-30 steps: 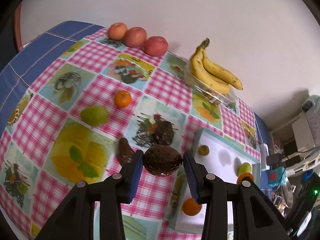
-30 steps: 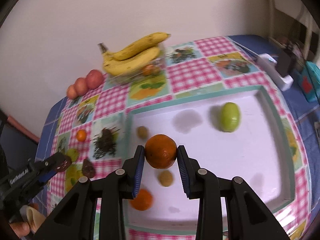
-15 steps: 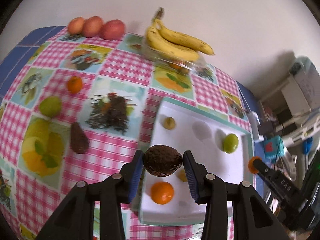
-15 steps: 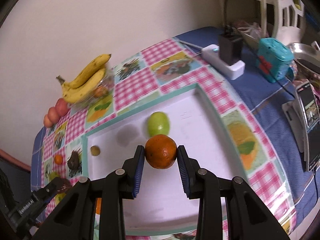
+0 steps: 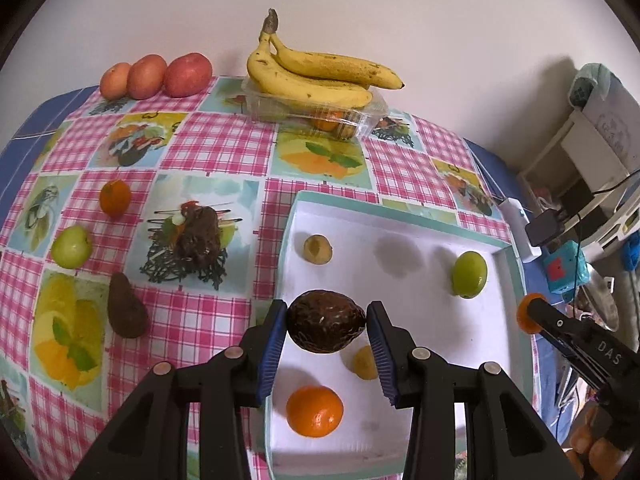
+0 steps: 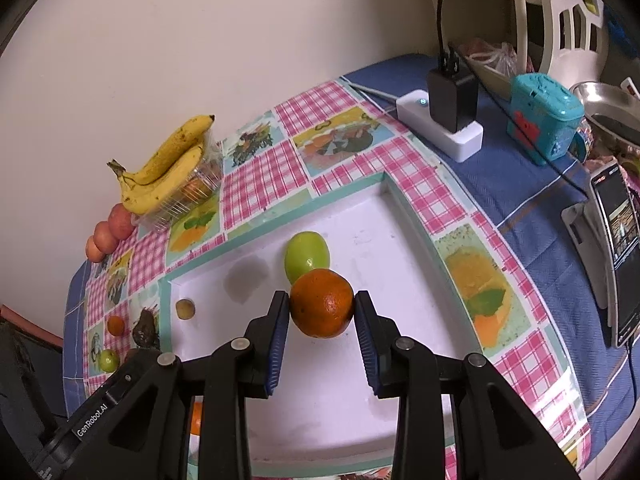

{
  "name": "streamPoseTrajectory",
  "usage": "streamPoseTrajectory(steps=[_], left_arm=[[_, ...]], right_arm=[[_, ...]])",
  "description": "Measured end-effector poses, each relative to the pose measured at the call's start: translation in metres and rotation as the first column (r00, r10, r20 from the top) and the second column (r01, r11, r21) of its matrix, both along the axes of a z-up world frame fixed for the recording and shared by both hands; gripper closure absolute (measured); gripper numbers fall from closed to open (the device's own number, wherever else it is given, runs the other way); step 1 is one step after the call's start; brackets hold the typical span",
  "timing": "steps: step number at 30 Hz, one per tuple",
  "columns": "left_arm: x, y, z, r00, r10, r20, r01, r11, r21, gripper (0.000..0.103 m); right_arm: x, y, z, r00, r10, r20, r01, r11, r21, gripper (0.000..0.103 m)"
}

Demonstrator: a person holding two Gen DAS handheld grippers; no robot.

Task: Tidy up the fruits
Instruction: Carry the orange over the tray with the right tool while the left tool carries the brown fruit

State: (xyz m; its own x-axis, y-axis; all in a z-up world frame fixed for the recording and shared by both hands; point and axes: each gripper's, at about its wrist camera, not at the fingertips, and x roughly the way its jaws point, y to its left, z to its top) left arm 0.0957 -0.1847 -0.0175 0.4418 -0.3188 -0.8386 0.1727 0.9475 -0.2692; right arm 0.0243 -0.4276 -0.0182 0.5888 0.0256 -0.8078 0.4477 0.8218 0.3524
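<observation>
Currently, both grippers carry fruit above the white tray [image 5: 400, 432], so the step in hand is judged to be delivery into the tray. The left gripper [image 5: 326, 330] has its jaws closed on a dark brown avocado [image 5: 326, 327], held over the tray's 7 o'clock region. The right gripper [image 6: 322, 314] has its jaws closed on an orange [image 6: 322, 303], held above the tray centre, just in front of a green fruit [image 6: 306, 256] lying in the tray.

The next move calls for lowering each fruit to a bare patch of tray floor, then opening the jaws. The avocado should clear the small orange [image 5: 315, 411] at 6 o'clock and the yellowish fruit [image 5: 365, 362] just beside the right-hand jaw.

View differences:
- The left wrist view shows fruit not yet collected on the checked counter [image 5: 224, 152]: a second avocado [image 5: 126, 312], a green fruit at 9 o'clock [image 5: 71, 246] and a small orange at 10 o'clock [image 5: 115, 197]. The right wrist view shows these only small, at its lower left edge.
- The left wrist view shows three apples [image 5: 156, 75] and the bananas [image 5: 320, 76] on a clear container at 12 o'clock.
- The right wrist view shows a power strip [image 6: 440, 128], a teal box [image 6: 544, 118] and a phone [image 6: 616, 248] at 2 to 3 o'clock.
</observation>
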Motion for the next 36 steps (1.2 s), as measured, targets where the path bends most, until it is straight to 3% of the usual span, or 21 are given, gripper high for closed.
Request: streamPoseTrajectory(steps=[9, 21, 36], left_arm=[[0.004, -0.006, -0.015, 1.0, -0.014, 0.015, 0.014, 1.0, 0.028, 0.06], [0.005, -0.01, -0.042, 0.998, -0.015, -0.058, 0.018, 0.999, 0.047, 0.06], [0.006, -0.015, -0.04, 0.997, -0.032, -0.073, 0.037, 0.996, 0.077, 0.059]], right_arm=[[0.012, 0.0, -0.026, 0.998, 0.009, -0.067, -0.009, 1.0, -0.003, 0.068], [0.02, 0.009, -0.055, 0.988, 0.029, -0.152, -0.027, 1.0, 0.012, 0.068], [0.021, 0.008, -0.054, 0.987, 0.033, -0.159, -0.032, 0.999, 0.007, 0.068]])
